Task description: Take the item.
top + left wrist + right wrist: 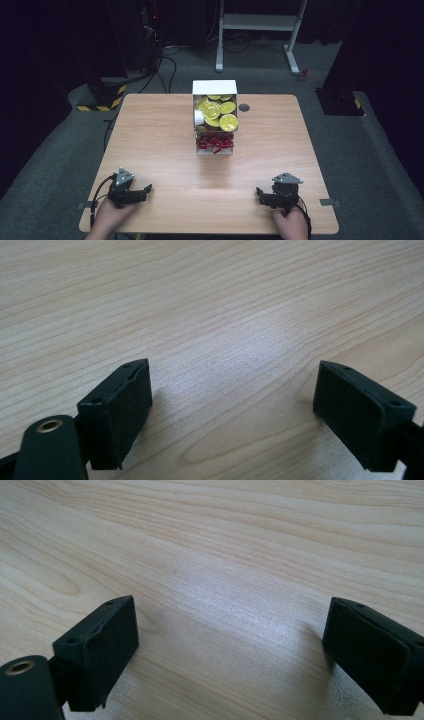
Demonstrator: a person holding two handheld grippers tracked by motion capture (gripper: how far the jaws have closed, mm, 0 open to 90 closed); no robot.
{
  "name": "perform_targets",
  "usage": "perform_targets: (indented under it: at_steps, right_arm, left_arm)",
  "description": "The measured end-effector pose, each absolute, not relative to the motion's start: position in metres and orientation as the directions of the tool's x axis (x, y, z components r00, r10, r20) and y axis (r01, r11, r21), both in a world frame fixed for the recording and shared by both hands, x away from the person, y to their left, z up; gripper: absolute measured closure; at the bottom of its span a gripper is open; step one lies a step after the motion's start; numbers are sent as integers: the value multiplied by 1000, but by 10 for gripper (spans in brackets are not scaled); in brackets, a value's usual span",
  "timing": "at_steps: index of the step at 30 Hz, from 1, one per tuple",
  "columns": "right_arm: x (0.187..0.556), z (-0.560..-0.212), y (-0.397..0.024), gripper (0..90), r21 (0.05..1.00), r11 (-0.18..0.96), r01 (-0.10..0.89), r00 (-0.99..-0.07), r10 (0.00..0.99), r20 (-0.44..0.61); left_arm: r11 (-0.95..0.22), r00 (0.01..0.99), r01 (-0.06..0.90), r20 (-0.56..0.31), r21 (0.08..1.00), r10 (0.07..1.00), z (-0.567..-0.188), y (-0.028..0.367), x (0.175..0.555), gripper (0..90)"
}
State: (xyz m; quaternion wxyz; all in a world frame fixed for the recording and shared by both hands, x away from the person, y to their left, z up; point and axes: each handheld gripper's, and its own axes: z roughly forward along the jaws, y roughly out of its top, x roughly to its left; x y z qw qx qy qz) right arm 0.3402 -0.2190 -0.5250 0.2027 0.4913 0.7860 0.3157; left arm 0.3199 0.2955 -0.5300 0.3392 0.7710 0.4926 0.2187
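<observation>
- The left gripper point(141, 191) rests near the front left corner of the wooden table point(160, 150), jaws spread with only bare wood between them in its own view point(232, 400)
- The right gripper point(261, 194) sits near the front right corner, jaws likewise spread wide over bare wood point(230, 645)
- The nearest things lie well apart from both: a white box point(215, 88) at the middle of the far edge, holding yellow round-lidded cups point(220, 112) and, at its near end, small red pieces point(215, 144)
- A small dark round disc point(244, 107) shows in the tabletop just right of the box
- Nothing stands between the grippers and the box (open wood all the way)
- The person's hands are cut off by the bottom edge of the high view
- What the red pieces are is too small to make out
- Beyond the table, a white frame point(260, 22) and cables on grey floor fade into darkness
</observation>
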Motion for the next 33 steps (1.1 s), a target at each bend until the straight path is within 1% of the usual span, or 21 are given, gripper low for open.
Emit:
perform_targets:
  at_steps: [33]
  right_arm:
    - [342,-525,-218,78,695,321,644,-440,898,-7]
  left_arm:
    - [-284,411,618,7,733,912,-530,292,324,121]
